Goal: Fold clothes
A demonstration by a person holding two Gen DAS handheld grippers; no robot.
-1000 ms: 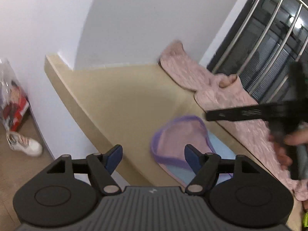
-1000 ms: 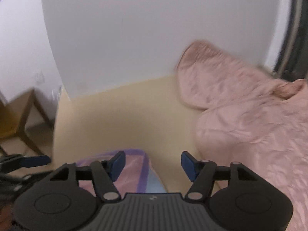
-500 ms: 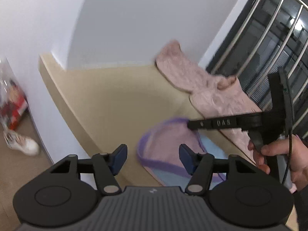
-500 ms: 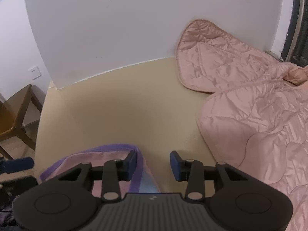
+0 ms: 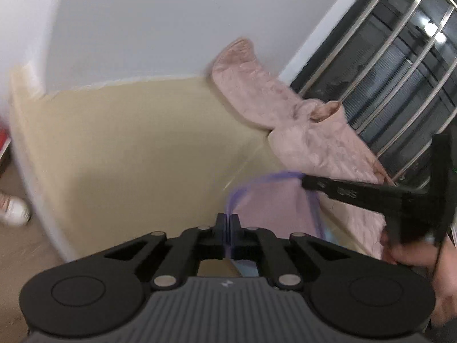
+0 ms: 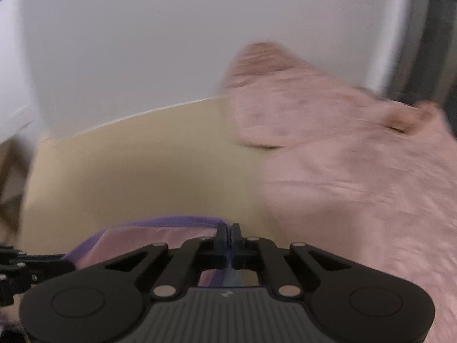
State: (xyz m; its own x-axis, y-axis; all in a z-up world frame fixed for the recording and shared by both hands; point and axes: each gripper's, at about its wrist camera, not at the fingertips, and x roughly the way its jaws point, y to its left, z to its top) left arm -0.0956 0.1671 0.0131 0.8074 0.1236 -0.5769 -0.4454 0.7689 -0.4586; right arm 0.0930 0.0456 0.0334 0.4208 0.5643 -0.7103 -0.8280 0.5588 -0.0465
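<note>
Left gripper (image 5: 227, 223) and right gripper (image 6: 228, 233), fingers pinched shut on the purple-trimmed pink garment (image 6: 137, 237): light, limp cloth, best held along its bound edge.

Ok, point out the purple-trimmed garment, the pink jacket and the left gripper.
Garment (image 6: 137, 235): right wrist view, pink panel.
Jacket (image 5: 322, 143): left wrist view, quilted body.
Left gripper (image 5: 227, 223): left wrist view, shut fingertips on trim.

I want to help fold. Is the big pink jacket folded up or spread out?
Spread out. The pink jacket lies open across the table, one sleeve reaching toward the wall, not stacked in layers.
</note>
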